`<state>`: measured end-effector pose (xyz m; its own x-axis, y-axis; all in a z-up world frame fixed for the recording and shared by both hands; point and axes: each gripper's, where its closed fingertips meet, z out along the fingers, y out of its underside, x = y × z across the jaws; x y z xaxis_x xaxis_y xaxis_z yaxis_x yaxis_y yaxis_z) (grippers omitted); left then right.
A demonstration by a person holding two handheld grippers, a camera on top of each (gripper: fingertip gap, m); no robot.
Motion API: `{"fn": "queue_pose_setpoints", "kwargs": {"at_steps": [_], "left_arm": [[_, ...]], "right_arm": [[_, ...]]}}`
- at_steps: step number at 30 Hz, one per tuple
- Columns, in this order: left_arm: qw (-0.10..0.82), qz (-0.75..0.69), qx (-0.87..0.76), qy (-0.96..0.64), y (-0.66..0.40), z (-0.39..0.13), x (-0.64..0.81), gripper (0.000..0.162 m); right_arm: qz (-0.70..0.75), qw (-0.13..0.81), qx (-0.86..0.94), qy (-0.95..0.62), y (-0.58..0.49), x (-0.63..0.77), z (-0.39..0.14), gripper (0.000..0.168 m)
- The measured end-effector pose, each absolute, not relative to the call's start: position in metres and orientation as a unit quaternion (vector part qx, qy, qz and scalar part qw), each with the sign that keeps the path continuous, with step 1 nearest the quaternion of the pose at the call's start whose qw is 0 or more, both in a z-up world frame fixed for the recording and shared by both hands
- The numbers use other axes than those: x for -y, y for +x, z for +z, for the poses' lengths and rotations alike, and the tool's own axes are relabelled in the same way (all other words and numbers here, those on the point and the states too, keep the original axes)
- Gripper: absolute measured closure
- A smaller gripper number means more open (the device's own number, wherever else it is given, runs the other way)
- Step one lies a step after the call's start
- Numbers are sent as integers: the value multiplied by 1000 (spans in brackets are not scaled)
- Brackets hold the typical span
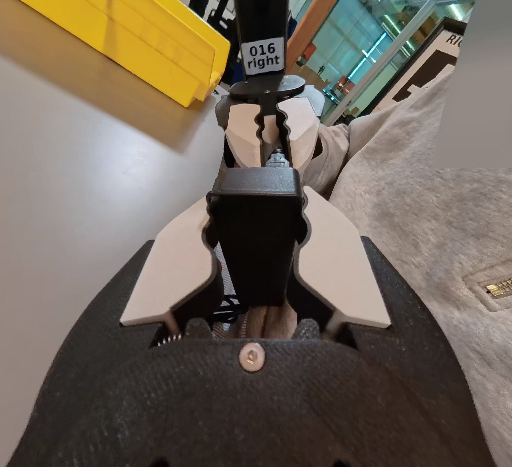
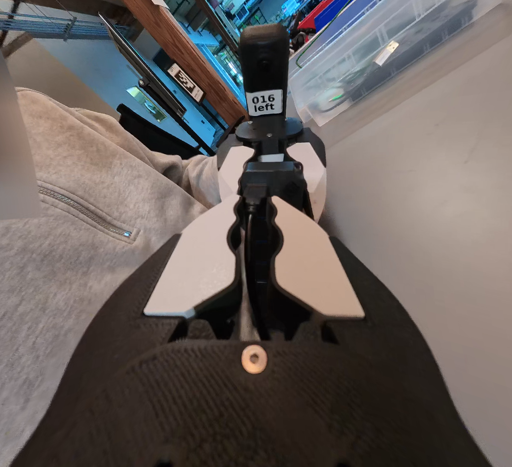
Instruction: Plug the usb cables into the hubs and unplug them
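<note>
In the left wrist view my left gripper [image 1: 256, 204] is shut on a black USB hub [image 1: 255, 237], held end-on between the white fingers [image 1: 177, 268]. Facing it, my right gripper [image 1: 274, 148] holds a USB plug whose silver tip [image 1: 277, 161] meets the hub's far end. In the right wrist view my right gripper [image 2: 255, 204] is shut on the black USB plug [image 2: 253, 193], and its cable [image 2: 249, 245] runs back between the fingers. The plug's head sits against the hub [image 2: 270, 173], which my left gripper [image 2: 270, 179] holds. How deep the plug sits is hidden.
A yellow bin [image 1: 110, 24] lies on the grey table [image 1: 83, 176] beyond the left gripper. A clear plastic box [image 2: 388, 51] with dark items stands at the table's far side [image 2: 415, 232]. A person's grey sweater [image 1: 415, 218] [image 2: 83, 176] is close beside both grippers.
</note>
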<state>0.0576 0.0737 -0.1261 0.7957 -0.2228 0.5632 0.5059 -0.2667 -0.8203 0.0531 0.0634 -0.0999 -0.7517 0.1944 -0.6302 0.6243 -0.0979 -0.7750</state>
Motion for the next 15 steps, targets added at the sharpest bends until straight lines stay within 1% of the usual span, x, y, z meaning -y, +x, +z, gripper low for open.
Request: {"fn": "queue_pose_setpoints", "kwargs": {"at_steps": [3,15], "left_arm": [[585,-299,95,-748,58,-134,-74,104],[572,-298,105,-757,59,-139,-76,104]], "right_arm": [[-648,149,-677,314,56,-64,-109,152],[-644,134,-684,316,54,-65,-114,152]]}}
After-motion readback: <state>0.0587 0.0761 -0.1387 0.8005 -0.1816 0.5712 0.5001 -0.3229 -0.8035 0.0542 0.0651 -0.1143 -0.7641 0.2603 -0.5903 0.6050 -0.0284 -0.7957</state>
